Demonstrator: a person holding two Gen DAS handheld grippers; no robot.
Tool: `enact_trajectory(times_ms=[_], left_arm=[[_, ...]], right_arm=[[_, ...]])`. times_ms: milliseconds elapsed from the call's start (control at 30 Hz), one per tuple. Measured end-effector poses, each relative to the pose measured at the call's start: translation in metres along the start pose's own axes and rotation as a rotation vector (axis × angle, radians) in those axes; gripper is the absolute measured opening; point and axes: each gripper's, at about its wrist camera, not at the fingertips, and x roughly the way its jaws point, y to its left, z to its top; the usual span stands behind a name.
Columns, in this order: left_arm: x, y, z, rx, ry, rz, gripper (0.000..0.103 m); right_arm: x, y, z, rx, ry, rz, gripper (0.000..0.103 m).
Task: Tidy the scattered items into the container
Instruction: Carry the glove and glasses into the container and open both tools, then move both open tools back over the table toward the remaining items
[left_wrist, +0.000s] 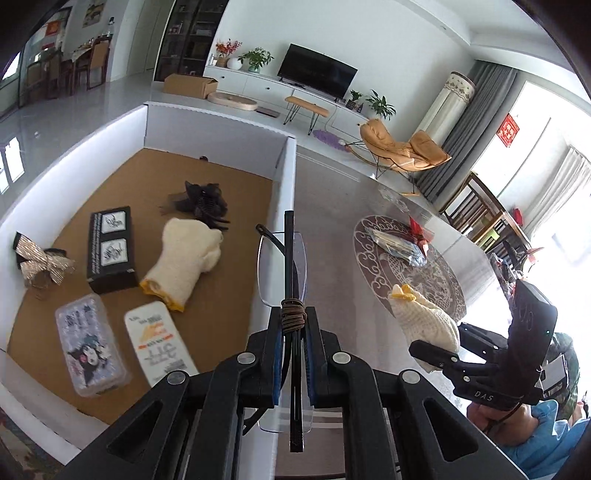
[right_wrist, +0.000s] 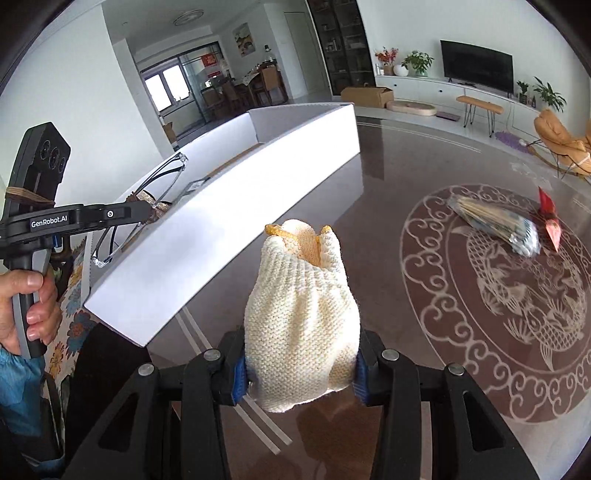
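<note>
Over the near wall of the white container (left_wrist: 288, 173) your left gripper (left_wrist: 293, 332) is clamped tight on a pair of folded rimless glasses (left_wrist: 282, 269), pinching them by the stacked temples so the lenses stick out ahead of the jaws. Your right gripper (right_wrist: 301, 373) is closed on a cream knitted glove (right_wrist: 301, 306), cuff pointing forward, above the dark glass table (right_wrist: 388, 184) and just beside the container's outer wall.

You are in the carry step, with both items lifted and neither yet released. Inside the container already lie a matching glove (left_wrist: 184, 266), a black box (left_wrist: 110, 251), two phone cases (left_wrist: 92, 354), a gold bow (left_wrist: 44, 264) and a dark hair clip (left_wrist: 201, 201).

Next, bring the glasses a little further in over the brown floor of the container, lower them onto bare floor between the glove and the wall (lenses will not like a drop), then open. The right hand needs to clear the wall before letting the glove fall; it is soft, so height matters little.

A foil-wrapped bundle (right_wrist: 495, 229) and a red scrap (right_wrist: 550, 221) are on the table, well apart from the container, for later trips.
</note>
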Motion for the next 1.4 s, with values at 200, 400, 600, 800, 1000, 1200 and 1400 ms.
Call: enact_trajectory(times_ms=[200,400,600,800,1000,1200,1400], left_arm=[[0.039,0.075,0.088,-0.001,0.044,0.157,0.010],[0.092,0.124,0.142,-0.095,0.075,0.211,0.014],[0.139,0.157,0.135,-0.310,0.188,0.237,0.082],[0.116,0.140,0.120,-0.319,0.134,0.250,0.082],[0.057,0.055,0.107,-0.150,0.004,0.206,0.082],[0.029,-0.087,0.046,0.067,-0.060,-0.008,0.099],[0.108,-0.166,-0.042,0.116,0.055,-0.107,0.103]], right_arm=[[0.063,0.050,0.148,-0.102,-0.089,0.047,0.044],[0.170,0.063,0.245,-0.025,-0.024,0.025,0.049],[0.250,0.037,0.260,0.105,0.183,0.061,0.062],[0.228,0.027,0.254,0.080,0.111,0.067,0.064],[0.134,0.014,0.195,0.047,-0.066,0.070,0.064],[0.033,-0.040,0.060,0.042,-0.122,-0.125,0.064],[-0.044,-0.101,-0.053,0.106,-0.091,-0.375,0.064]])
